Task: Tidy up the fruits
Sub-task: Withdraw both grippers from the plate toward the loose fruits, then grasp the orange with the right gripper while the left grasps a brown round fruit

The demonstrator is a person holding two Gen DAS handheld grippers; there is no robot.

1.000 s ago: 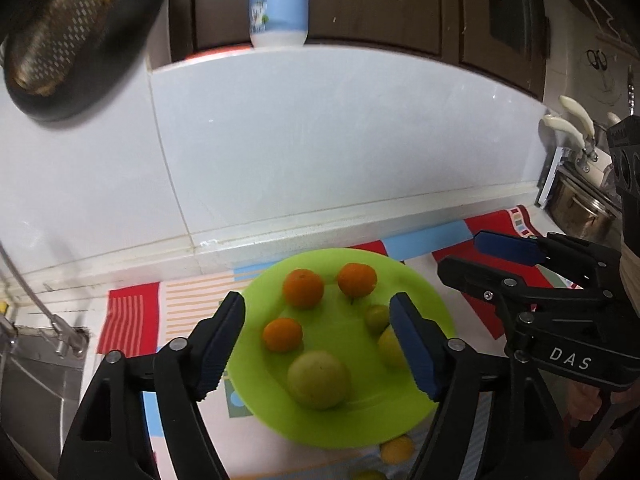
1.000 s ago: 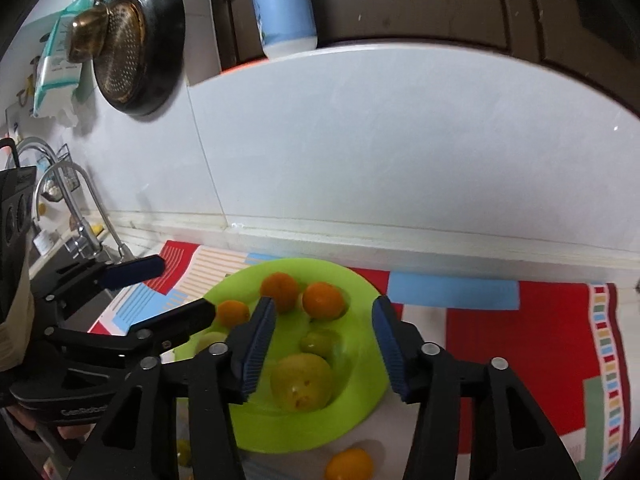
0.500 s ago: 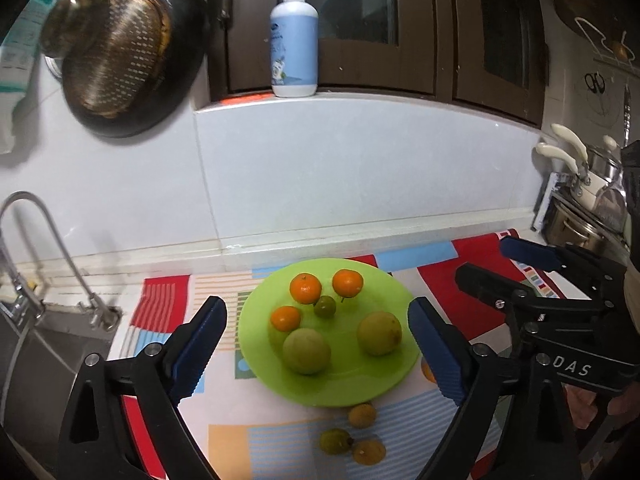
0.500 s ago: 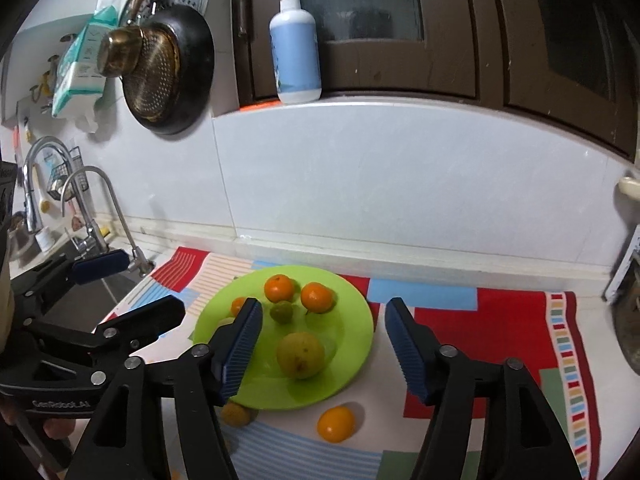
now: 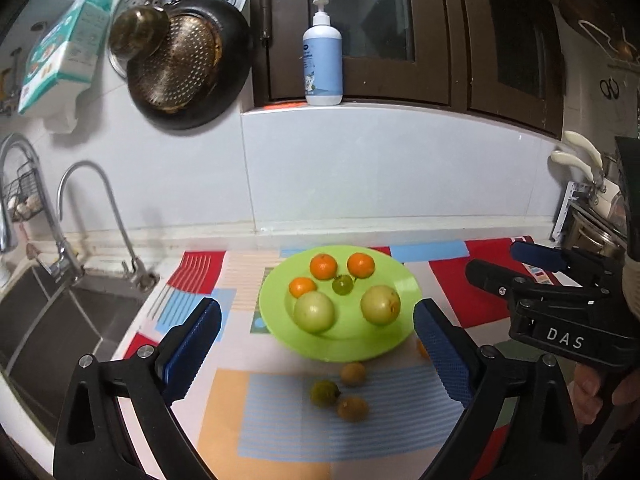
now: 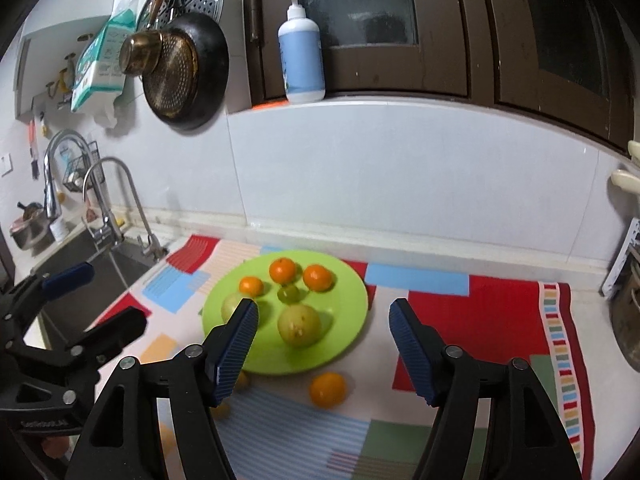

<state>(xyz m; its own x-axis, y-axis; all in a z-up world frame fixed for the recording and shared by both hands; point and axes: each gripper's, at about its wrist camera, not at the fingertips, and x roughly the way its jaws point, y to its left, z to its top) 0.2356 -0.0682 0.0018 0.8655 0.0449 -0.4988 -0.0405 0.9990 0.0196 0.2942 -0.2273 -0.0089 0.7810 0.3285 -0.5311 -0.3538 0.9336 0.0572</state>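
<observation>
We have both grippers pulled back on the near side of the plate (image 5: 340, 350), and both are empty. The left gripper (image 5: 316, 354) has just been opening its fingers, and they now stand about as wide as they go with nothing between them. The right gripper (image 6: 322, 350) has its fingers roughly two-thirds open, also gripping nothing.

The plate sits on the patterned mat (image 5: 280, 412) on the worktop, and it holds three small oranges (image 5: 323, 266) at the far side, a small green fruit (image 5: 342, 285) in the middle and two larger pale green fruits (image 5: 314, 312) nearer us. Not everything is gathered. Three small fruits (image 5: 325, 393) lie in a loose cluster on the mat just in front of the plate, and one orange (image 6: 327, 389) lies off the plate's near right rim.

We judge the next step to be collecting these strays. The cluster sits between the left fingers' line of reach, so we should take that side with the left gripper. We should pick one fruit at a time, starting with the outermost, so the fingers do not nudge its neighbours away. The fruits are round and will roll, so we should come down with one finger on each side and close gently. The right gripper is nearest the lone orange. We should place each fruit into a bare part of the plate, not on top of the others.
</observation>
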